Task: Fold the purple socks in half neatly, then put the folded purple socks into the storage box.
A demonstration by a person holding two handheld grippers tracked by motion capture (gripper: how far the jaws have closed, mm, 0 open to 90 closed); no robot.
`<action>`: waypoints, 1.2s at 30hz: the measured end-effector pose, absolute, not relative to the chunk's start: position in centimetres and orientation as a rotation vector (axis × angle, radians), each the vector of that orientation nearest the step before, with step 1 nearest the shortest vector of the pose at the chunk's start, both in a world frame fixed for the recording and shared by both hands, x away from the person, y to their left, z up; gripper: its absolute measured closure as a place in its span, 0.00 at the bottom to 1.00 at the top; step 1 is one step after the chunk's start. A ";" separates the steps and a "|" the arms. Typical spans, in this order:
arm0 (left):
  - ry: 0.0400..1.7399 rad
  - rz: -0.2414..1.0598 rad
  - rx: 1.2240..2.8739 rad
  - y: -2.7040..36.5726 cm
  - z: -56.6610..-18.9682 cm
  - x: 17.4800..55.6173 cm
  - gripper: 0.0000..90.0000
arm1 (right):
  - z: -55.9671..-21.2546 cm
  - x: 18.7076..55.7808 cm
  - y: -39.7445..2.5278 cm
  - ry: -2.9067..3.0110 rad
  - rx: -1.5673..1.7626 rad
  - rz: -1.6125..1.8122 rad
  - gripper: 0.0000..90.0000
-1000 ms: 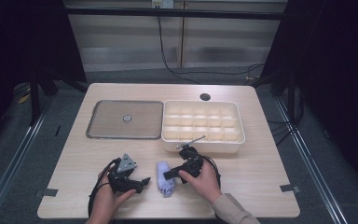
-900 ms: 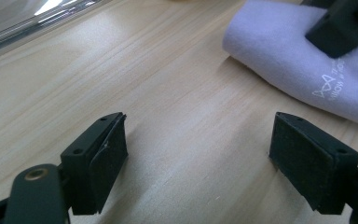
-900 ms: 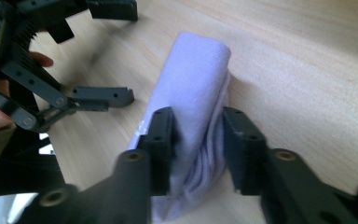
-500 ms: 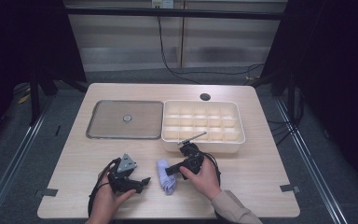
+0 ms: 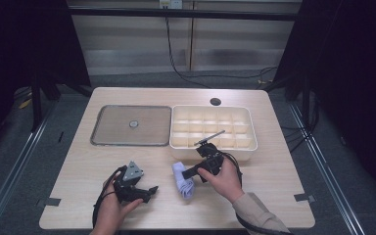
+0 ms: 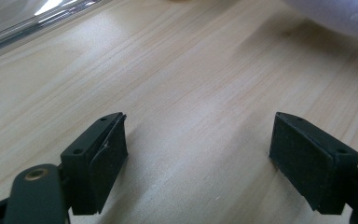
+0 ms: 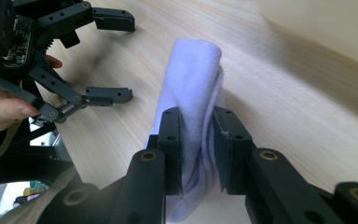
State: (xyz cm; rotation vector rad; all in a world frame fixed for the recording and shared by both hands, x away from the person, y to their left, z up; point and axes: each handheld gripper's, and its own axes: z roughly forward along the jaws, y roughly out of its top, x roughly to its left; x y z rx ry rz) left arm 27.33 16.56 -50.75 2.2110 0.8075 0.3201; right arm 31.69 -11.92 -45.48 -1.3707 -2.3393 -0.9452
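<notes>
The left hand [image 5: 111, 205] comes in from the bottom edge of the high view and holds the left gripper [image 5: 147, 192] low over the surface, its jaws spread wide apart with nothing between them (the left gripper view shows the gap plainly). The right hand [image 5: 225, 178], sleeve trailing behind it, grips the right gripper [image 5: 186, 173], which points leftward toward the other one. Its jaws are pressed together on a folded lilac cloth [image 7: 193, 93], pinching it from both sides.
</notes>
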 end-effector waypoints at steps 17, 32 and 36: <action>0.807 0.321 2.212 16.6 -50.7 27.3 0.20 | -42.9 32.5 -14.9 -2.394 -1.399 -0.889 0.83; 0.807 0.321 2.211 16.6 -50.7 27.3 0.20 | -41.0 33.0 -16.3 -2.421 -1.411 -0.873 0.83; 0.807 0.321 2.211 16.6 -50.7 27.3 0.20 | -40.3 33.2 -16.9 -2.434 -1.414 -0.864 0.83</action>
